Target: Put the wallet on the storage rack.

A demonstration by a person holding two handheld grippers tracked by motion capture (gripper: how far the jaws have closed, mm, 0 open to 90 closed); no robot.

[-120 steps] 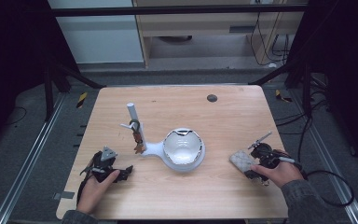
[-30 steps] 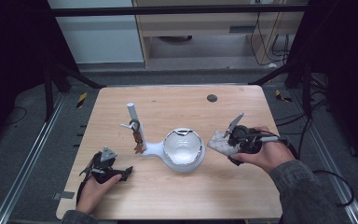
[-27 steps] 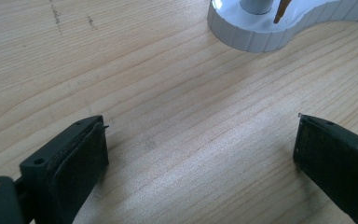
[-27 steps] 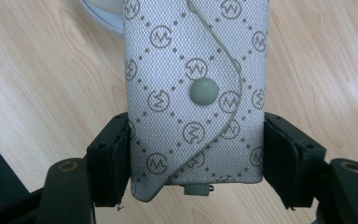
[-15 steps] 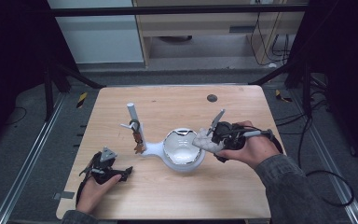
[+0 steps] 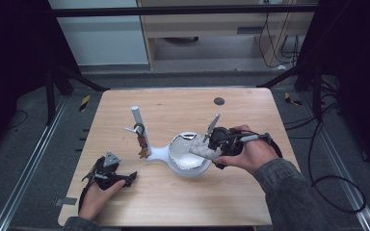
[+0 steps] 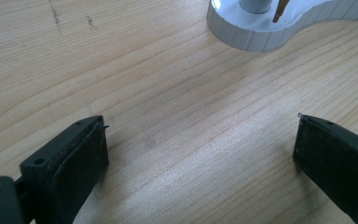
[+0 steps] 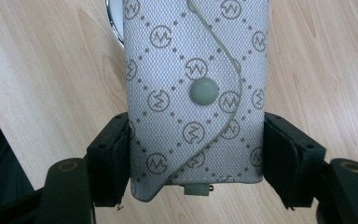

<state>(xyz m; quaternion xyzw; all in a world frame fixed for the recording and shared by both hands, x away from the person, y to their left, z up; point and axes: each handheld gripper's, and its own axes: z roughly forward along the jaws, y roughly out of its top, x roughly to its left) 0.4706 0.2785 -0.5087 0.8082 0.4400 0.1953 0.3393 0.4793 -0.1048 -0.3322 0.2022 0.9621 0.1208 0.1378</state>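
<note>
Overhead, the right gripper (image 6: pixel 207 149) clamps a pouch (image 8: pixel 195 93), its snap visible close-up; left gripper (image 7: pixel 200 154) jaws gape.

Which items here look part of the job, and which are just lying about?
In play, judging by the scene:
- grey patterned pouch, clamped between the right gripper jaws
- white stand's mirrored dish, which the pouch is held over

Idle:
- left gripper, jaws open, resting on the table
- stand's upright post with hanging trinkets
- dark round spot near the far edge
</note>
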